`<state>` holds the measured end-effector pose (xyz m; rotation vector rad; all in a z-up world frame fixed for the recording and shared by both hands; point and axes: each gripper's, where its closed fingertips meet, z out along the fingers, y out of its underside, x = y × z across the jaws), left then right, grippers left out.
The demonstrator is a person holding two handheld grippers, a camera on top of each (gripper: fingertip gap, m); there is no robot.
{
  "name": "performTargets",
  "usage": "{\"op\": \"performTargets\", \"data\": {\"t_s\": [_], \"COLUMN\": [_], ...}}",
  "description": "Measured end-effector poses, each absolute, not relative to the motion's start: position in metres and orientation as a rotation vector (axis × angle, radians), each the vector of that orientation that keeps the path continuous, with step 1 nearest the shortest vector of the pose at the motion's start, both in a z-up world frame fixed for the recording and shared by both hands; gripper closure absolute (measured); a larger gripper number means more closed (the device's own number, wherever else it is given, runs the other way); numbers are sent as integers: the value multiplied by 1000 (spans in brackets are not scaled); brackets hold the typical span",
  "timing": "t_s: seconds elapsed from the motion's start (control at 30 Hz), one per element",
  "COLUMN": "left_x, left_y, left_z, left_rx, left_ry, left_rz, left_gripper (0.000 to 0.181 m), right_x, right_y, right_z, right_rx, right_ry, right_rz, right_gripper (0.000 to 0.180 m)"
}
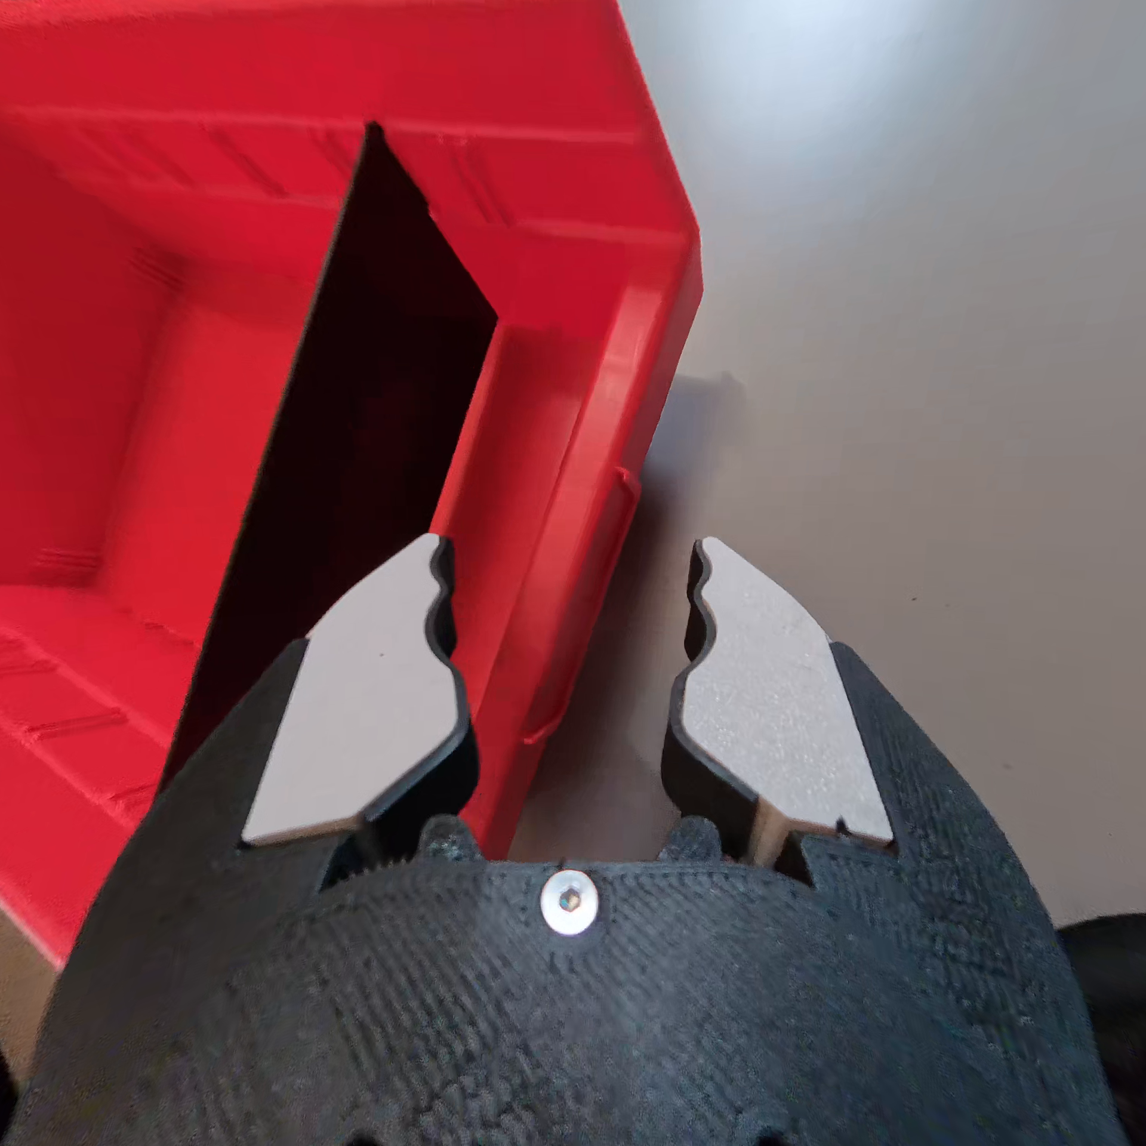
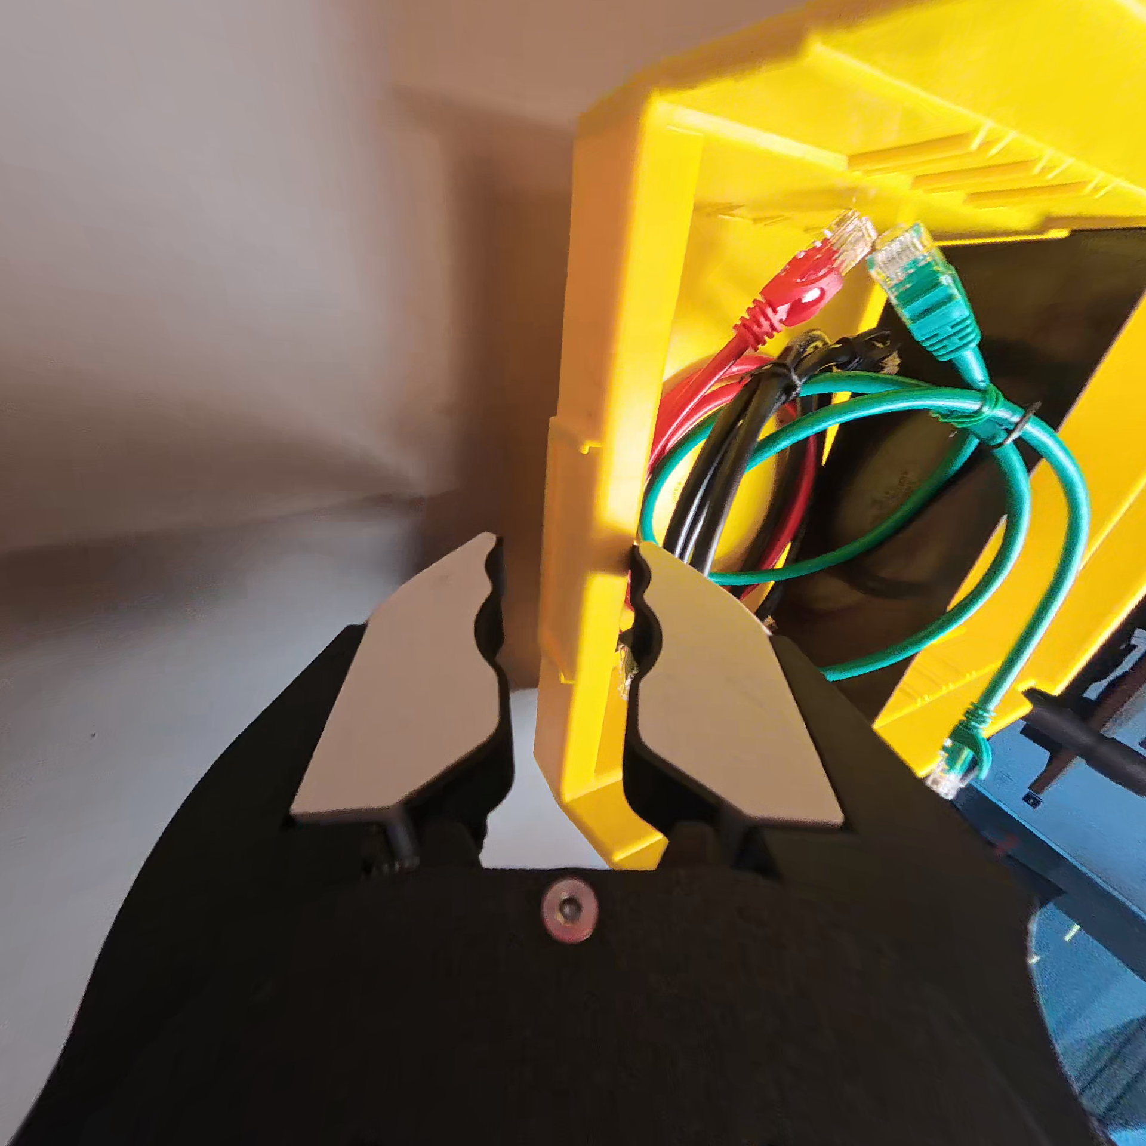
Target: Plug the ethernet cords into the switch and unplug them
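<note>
Right gripper (image 2: 565, 573) is closed on the side wall of a yellow bin (image 2: 611, 384), which is seen tipped. Inside the bin, a green ethernet cord (image 2: 1048, 484), a red ethernet cord (image 2: 986, 291) and a black cord (image 2: 732, 434) are coiled and tangled together, unplugged. Left gripper (image 1: 572, 580) is held wide apart and empty, straddling the rim of a red bin (image 1: 626, 397) on a pale table (image 1: 930, 310); a black divider (image 1: 372, 397) stands inside it.

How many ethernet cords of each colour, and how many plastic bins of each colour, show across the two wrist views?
Red ethernet cord: 1
Green ethernet cord: 1
Black cord bundle: 1, strands too tangled to separate
Red plastic bin with a black divider: 1
Yellow plastic bin holding the cords: 1
Total: 5
</note>
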<state>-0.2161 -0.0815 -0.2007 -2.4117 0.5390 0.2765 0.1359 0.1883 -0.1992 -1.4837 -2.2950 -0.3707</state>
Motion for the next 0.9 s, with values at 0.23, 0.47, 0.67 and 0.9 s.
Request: {"op": "performTargets", "data": {"t_s": [0.23, 0.47, 0.67, 0.9], "left_x": [-220, -217, -216, -213], "left_y": [-68, -69, -69, -67], "left_z": [-224, -226, -226, -225], "left_rx": [-2513, -2494, -2495, -2465], "left_ry": [670, 692, 692, 738], "left_rz": [324, 314, 302, 302], "left_gripper": [132, 146, 146, 147], "right_x": [127, 126, 128, 125], "right_y": [194, 193, 201, 204], "right_z": [-201, -189, -206, -200], "right_rx": [-1408, -1495, -1481, -1400], "right_ry": [-2265, -2110, -2142, -2186], "right_rz": [-449, -199, -275, -286], "right_gripper": [142, 128, 126, 153]}}
